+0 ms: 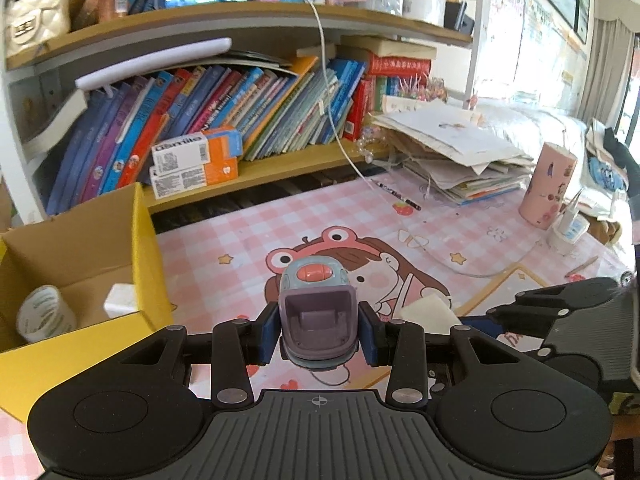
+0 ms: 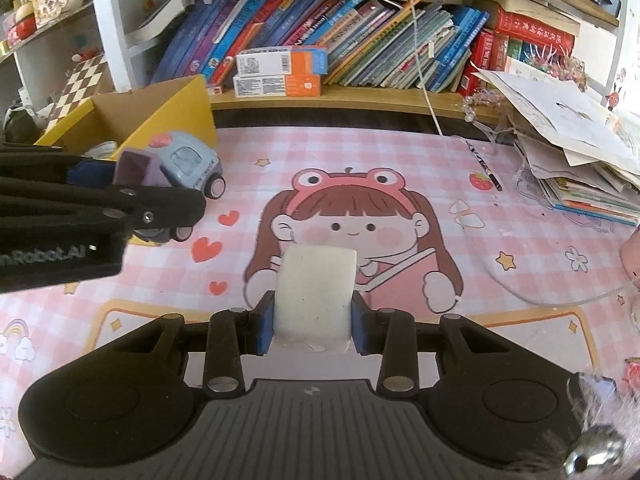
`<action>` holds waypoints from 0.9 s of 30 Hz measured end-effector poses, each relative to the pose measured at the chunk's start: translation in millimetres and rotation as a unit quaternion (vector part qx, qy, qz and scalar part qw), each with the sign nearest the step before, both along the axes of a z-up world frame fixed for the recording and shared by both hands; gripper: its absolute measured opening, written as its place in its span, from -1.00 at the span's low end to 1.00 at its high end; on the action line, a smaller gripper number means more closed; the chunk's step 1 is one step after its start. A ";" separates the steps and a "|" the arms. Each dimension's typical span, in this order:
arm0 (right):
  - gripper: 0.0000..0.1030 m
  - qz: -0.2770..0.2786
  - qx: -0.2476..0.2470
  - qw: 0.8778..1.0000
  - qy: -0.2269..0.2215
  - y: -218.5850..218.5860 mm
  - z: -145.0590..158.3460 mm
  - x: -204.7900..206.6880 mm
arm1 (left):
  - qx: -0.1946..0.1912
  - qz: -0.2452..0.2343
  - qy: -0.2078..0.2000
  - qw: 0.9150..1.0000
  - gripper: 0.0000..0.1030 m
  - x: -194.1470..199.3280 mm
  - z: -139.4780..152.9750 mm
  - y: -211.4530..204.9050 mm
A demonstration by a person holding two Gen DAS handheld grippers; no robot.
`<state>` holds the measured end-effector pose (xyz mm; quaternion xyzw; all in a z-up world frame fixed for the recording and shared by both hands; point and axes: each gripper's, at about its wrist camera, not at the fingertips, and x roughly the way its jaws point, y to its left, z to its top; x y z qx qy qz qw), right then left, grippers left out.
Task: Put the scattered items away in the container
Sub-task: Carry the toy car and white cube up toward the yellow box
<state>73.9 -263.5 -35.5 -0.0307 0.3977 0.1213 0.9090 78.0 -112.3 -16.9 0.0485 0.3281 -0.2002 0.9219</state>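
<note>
My left gripper [image 1: 319, 330] is shut on a small toy car [image 1: 317, 312], grey-blue with a purple rear bucket and an orange top button, held above the pink desk mat. The car also shows in the right wrist view [image 2: 188, 164]. My right gripper [image 2: 312, 330] is shut on a white foam block [image 2: 315, 294], which also shows in the left wrist view [image 1: 430, 314]. The yellow cardboard box [image 1: 146, 240] stands open to the left, holding a roll of tape [image 1: 46, 314] and a white block [image 1: 120, 299].
A bookshelf of leaning books [image 1: 224, 108] runs along the back. A paper stack [image 1: 460, 152], a pink cup [image 1: 548, 184], a pencil [image 1: 398, 196] and a white cable [image 1: 460, 266] lie on the right of the mat.
</note>
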 end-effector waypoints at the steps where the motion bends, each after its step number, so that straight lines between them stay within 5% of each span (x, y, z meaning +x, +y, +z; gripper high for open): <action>1: -0.33 0.001 0.000 1.000 -0.001 3.5 1.1 -1.8 | -0.003 0.002 -0.001 1.000 -0.25 -2.1 1.9 4.9; 27: -0.34 0.068 0.000 0.997 -0.029 99.8 40.6 -18.8 | -0.043 0.052 -0.038 0.997 -0.25 -29.7 38.5 117.0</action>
